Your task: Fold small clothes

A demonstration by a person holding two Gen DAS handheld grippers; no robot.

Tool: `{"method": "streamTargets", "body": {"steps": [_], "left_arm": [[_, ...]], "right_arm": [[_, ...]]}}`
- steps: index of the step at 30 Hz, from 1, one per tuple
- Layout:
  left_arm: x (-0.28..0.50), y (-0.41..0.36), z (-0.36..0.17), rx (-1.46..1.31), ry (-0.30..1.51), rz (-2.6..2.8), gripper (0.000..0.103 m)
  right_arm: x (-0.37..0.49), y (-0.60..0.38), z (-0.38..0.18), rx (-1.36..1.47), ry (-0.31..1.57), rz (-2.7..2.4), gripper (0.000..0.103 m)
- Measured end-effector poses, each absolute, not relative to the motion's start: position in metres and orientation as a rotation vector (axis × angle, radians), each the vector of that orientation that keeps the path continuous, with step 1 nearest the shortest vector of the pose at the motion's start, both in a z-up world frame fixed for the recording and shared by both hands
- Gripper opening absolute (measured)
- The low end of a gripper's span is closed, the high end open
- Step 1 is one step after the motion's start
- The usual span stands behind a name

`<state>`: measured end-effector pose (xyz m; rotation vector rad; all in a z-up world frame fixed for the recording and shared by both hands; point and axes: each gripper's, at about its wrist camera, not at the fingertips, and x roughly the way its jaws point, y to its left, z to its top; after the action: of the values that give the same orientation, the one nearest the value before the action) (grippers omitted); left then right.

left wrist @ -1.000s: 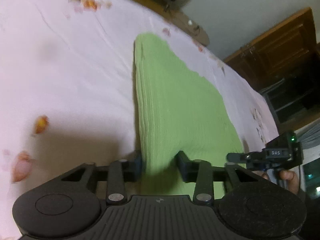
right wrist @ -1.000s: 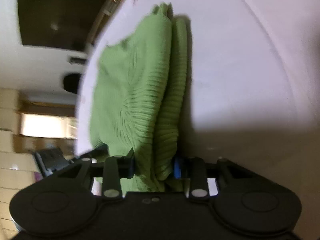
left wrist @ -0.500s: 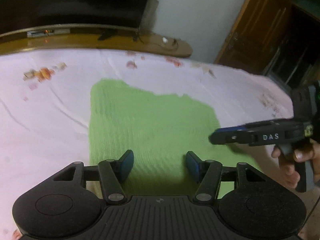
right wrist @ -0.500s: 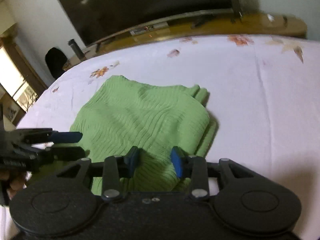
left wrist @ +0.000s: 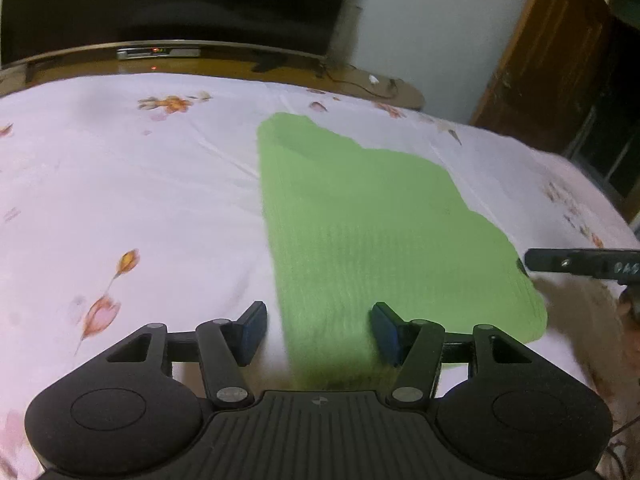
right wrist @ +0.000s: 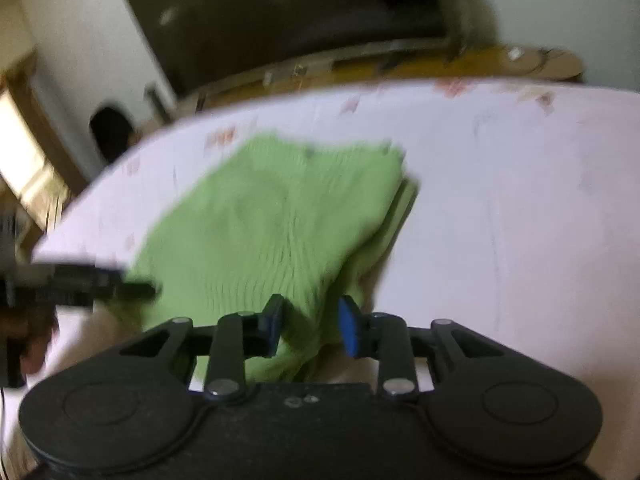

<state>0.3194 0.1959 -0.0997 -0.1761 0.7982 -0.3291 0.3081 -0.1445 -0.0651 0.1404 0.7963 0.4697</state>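
A folded green ribbed knit garment [left wrist: 368,216] lies on the white floral bedsheet [left wrist: 120,184]; in the right wrist view [right wrist: 272,220] it shows stacked layers on its right side. My left gripper [left wrist: 318,330] is open and empty, its fingers astride the garment's near left edge. My right gripper [right wrist: 310,326] is open, its blue pads either side of the garment's near corner, not closed on it. The right gripper's tip [left wrist: 580,262] shows at the garment's right edge in the left wrist view. The left gripper [right wrist: 80,280] shows blurred in the right wrist view.
A wooden bench [left wrist: 224,62] with a dark TV [left wrist: 168,0] above it runs along the bed's far side. A wooden door [left wrist: 552,52] stands at the right. The bedsheet [right wrist: 520,220] extends right of the garment.
Both grippers let go of the garment and opened wider. They pulled back and levelled out, and the garment now lies flat on the bed.
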Motion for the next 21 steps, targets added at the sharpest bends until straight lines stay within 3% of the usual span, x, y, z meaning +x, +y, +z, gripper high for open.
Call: {"method": "streamTargets", "body": {"steps": [3, 7, 10, 15, 19, 20, 21], "left_arm": [[0.313, 0.203, -0.096, -0.202, 0.766, -0.338, 0.058], [0.327, 0.196, -0.092, -0.162, 0.725, -0.338, 0.058], [0.348, 0.197, -0.085, -0.155, 0.696, -0.326, 0.058], [0.39, 0.2, -0.089, -0.237, 0.739, -0.328, 0.058], [0.404, 0.187, -0.1, -0.199, 0.778, -0.311, 0.058], [0.406, 0.185, -0.103, -0.202, 0.784, -0.315, 0.058], [0.407, 0.184, -0.105, -0.207, 0.787, -0.316, 0.058]], "right_arm": [[0.302, -0.145, -0.06, 0.213, 0.793, 0.523, 0.028], [0.305, -0.121, -0.056, 0.062, 0.799, 0.478, 0.03], [0.331, -0.139, -0.056, 0.265, 0.817, 0.442, 0.037], [0.385, -0.159, -0.07, 0.42, 0.851, 0.397, 0.035], [0.411, -0.169, -0.083, 0.508, 0.876, 0.386, 0.028], [0.414, -0.17, -0.088, 0.513, 0.881, 0.383, 0.024], [0.417, -0.169, -0.089, 0.514, 0.888, 0.391, 0.014]]}}
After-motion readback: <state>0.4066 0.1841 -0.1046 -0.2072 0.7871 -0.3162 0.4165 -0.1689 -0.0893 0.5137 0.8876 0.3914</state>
